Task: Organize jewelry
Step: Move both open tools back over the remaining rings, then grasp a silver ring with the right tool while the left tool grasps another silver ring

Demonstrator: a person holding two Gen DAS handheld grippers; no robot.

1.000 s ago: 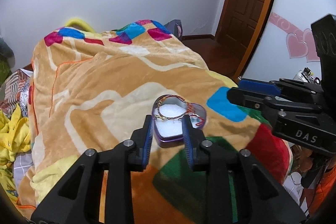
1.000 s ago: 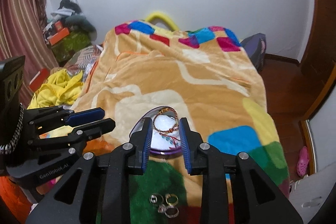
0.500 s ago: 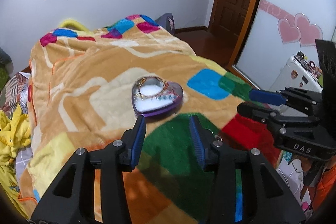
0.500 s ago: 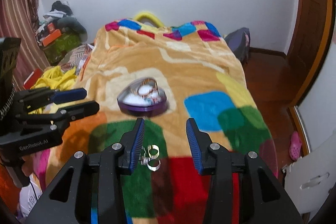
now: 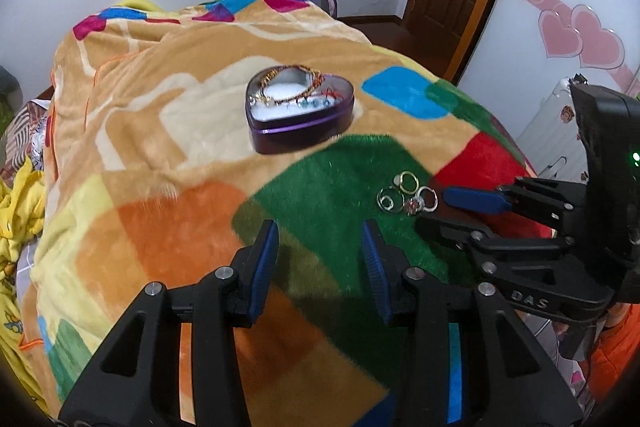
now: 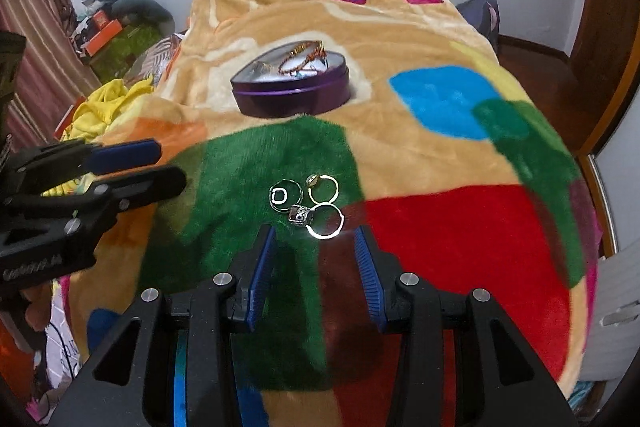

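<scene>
Left gripper (image 5: 320, 251): jaws apart, empty, above the blanket (image 5: 168, 131), nearer the camera than the tin (image 5: 301, 109).
Tin: heart-shaped, purple wall, white lining, lid off; sits on the tan part of the blanket, beyond the rings (image 6: 307, 205).
Bracelets (image 5: 292, 91): beaded, red and gold, already in the tin; one loop rests on the tin's far rim.
Rings: four or so, thin metal, silver and gold, in a tight cluster just in front of the tin, on the green patch; some touching.
Right gripper (image 6: 315, 251): jaws apart, empty, just short of the rings, lined up with the cluster.
Risk, grip: thin hoops lying flat in plush pile; likely to slip from wide pads or sink deeper if pressed.
Risk, cluster: touching rings; closing on one may drag or flick a neighbour.
Risk, tin: soft bedding below; a nudge could tip it and spill the bracelets.
</scene>
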